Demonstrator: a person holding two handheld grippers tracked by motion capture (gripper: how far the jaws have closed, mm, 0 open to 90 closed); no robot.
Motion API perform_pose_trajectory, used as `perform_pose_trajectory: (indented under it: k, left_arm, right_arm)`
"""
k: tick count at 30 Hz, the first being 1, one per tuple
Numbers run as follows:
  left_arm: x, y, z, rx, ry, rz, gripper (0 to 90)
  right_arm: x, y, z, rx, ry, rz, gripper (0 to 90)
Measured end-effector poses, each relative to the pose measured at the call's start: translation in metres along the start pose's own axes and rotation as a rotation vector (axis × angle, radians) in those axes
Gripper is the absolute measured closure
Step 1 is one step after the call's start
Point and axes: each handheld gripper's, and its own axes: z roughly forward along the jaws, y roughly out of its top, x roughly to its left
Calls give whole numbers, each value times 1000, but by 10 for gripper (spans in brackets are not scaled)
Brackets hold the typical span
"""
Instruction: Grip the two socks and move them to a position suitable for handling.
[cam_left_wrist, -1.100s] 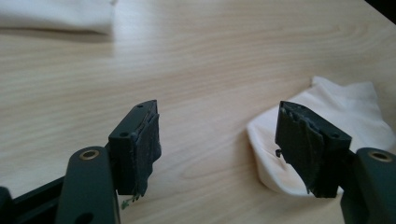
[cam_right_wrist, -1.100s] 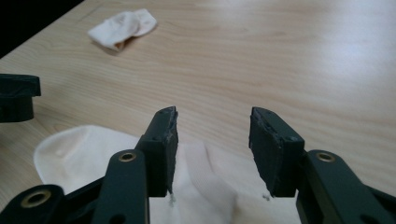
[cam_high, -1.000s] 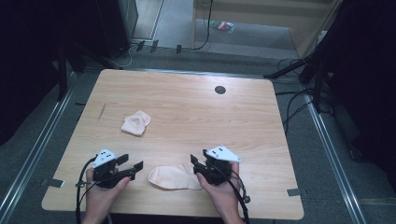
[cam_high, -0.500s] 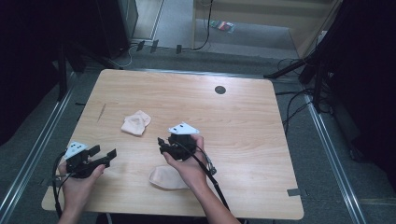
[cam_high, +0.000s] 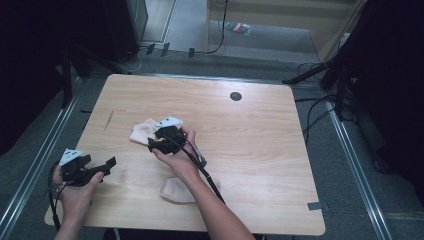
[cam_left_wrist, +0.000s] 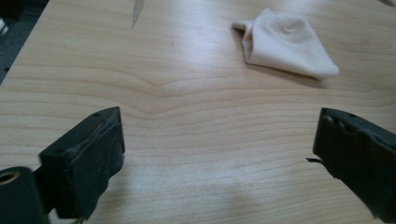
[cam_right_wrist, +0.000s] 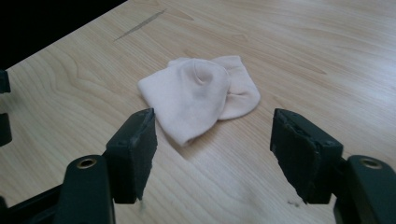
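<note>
- The right gripper (cam_right_wrist: 212, 156) has its jaws parted with nothing between them; they have just been opening. It hovers close above the table, aimed at a crumpled pale sock (cam_right_wrist: 198, 100) lying just ahead of its tips.
- In the high view that sock (cam_high: 142, 131) sits left of the table's middle, partly covered by the right gripper (cam_high: 159, 142).
- The left gripper (cam_left_wrist: 219, 158) is spread wide and empty, its jaws also just opened, over bare wood near the table's (cam_high: 260, 135) front-left corner.
- A second pale sock (cam_high: 175, 191) lies flat near the front edge, beside the right forearm.
</note>
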Motion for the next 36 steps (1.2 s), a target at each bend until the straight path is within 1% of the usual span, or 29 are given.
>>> perform_pose_trajectory:
  k: [1,3,4,5,7,10,11,12,13,16,17,18,19,20,21,22,23,24,26,28,29,30,33,34,36]
  left_arm:
    - [0,0,0,-2,5,-1,1]
    - [1,0,-1,-2,0,1,0]
    - [0,0,-1,-2,15,0,0]
    - [0,-1,-1,-6,18,-4,0]
    - [1,-1,-1,-2,2,-6,0]
    - [1,-1,0,4,-15,-6,0]
    - [1,-1,0,4,-15,-6,0]
    - [0,-1,1,8,-12,-1,0]
    - [0,-1,1,10,-14,0,0]
    - [-1,-1,2,16,-14,3,0]
    - [-1,-1,2,19,-11,4,0]
    - [-1,-2,2,19,-13,5,0]
    - [-1,-2,3,20,-16,6,0]
    - [-1,-2,3,23,-15,6,0]
    - [-1,-1,3,24,-13,3,0]
    - [-1,-1,3,25,-14,1,0]
    - [-1,-1,3,23,-15,0,0]
    - [-1,-1,3,25,-13,1,0]
    - [-1,-1,3,27,-13,1,0]
    - [-1,-2,3,29,-14,4,0]
    - [-1,-2,3,30,-14,4,0]
    - [-1,-2,3,30,-13,4,0]
    - [-1,-2,4,27,-16,0,0]
    - [-1,-2,4,27,-18,0,0]
    - [-1,-2,4,25,-20,-1,0]
  right_arm:
    - [0,2,5,6,-2,-2,302]
    - [-1,4,14,20,3,-8,293]
    - [-2,6,19,29,5,-13,291]
    - [-2,7,24,33,10,-12,286]
    - [-3,8,32,46,21,-9,268]
    - [-3,10,46,75,18,-16,252]
    - [-3,10,46,75,18,-16,252]
    - [-4,10,57,91,17,-1,253]
    - [-4,10,60,97,16,3,257]
    - [-4,7,72,119,23,-2,256]
    - [-4,6,77,135,25,0,247]
    - [-4,5,79,120,25,-14,248]
    - [-3,5,80,116,21,-14,253]
    - [-3,6,80,119,17,-11,272]
    - [-3,7,80,120,7,-26,311]
    - [-1,6,80,122,-18,-43,347]
    - [1,5,80,119,-28,-54,376]
    - [1,5,80,112,-23,-63,435]
    - [4,6,79,110,-21,-54,612]
    - [6,5,79,108,8,-48,775]
    - [7,6,79,111,23,-30,821]
    - [6,6,79,117,32,-10,845]
    - [3,8,78,137,48,48,862]
    - [2,8,77,137,43,56,864]
    - [2,10,73,135,30,48,866]
